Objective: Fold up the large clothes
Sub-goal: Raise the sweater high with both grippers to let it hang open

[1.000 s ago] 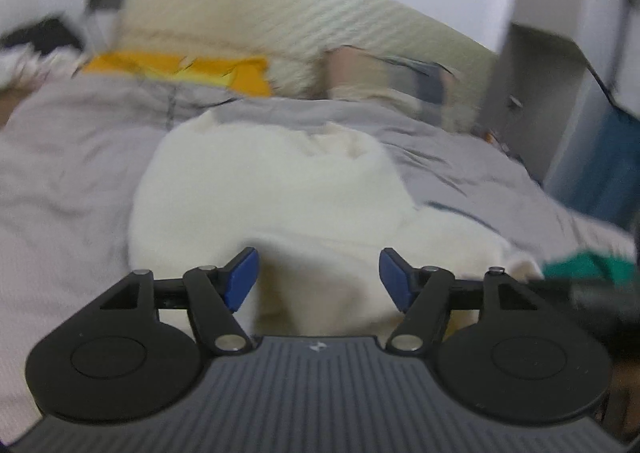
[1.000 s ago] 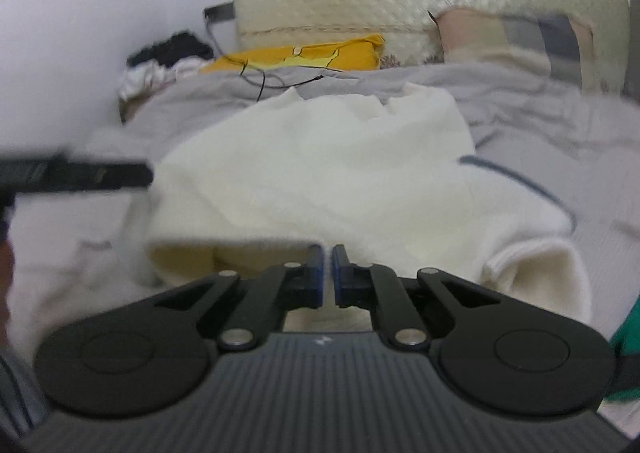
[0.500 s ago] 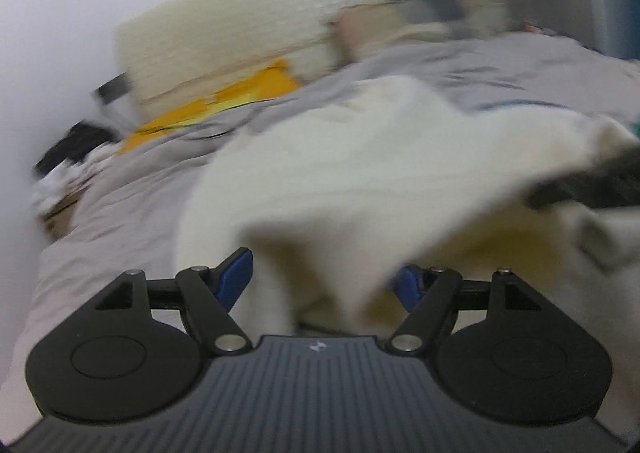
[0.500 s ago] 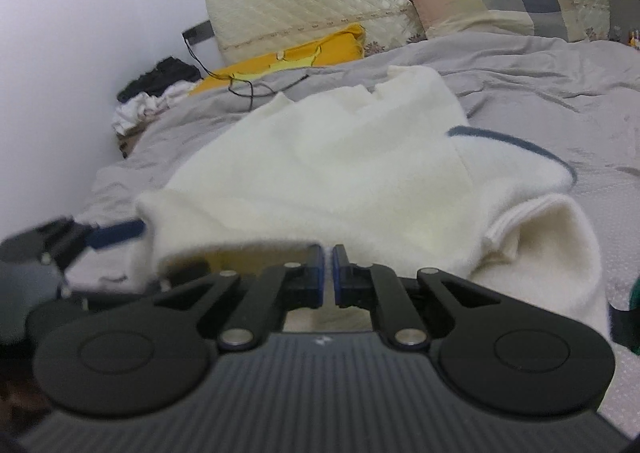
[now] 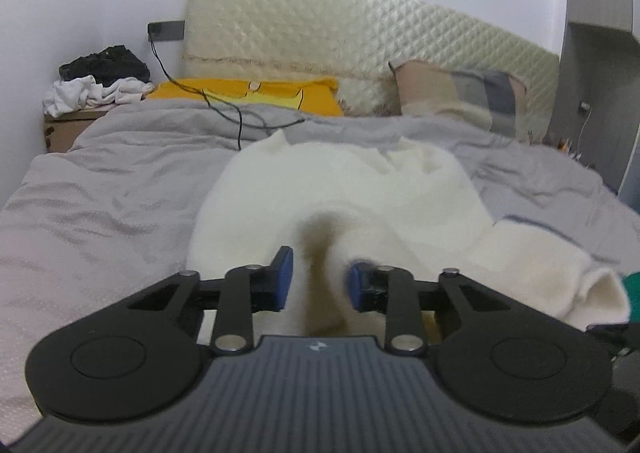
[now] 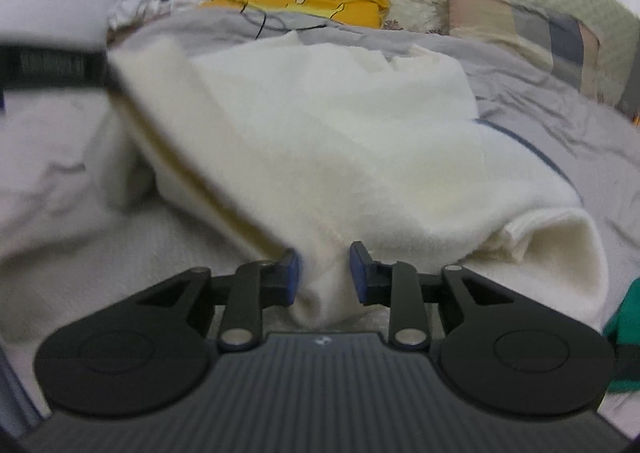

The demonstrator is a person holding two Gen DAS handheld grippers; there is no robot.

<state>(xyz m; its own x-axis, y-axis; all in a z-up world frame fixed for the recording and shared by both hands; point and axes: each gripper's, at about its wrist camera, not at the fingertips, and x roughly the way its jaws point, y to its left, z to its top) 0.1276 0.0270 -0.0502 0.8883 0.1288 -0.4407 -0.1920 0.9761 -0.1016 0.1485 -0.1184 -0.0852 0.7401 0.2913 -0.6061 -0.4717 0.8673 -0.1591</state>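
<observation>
Cream sweater (image 5: 340,193) spread mid-frame on grey bedspread (image 5: 100,189) | left gripper (image 5: 320,279) lower centre, jaws partly apart with a cloth fold between | right gripper (image 6: 324,275) lower centre, jaws partly apart around bunched hem

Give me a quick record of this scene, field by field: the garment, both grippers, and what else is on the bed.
garment: cream sweater spread on the grey bedspread, near edge bunched up
left gripper: jaws apart, a fold of the sweater between the pads
right gripper: jaws apart, sweater cloth between the pads
at the headboard: yellow pillow, checked pillow
cable: black cord trailing over the bedspread
beside the bed: pile of clothes on a cardboard box
</observation>
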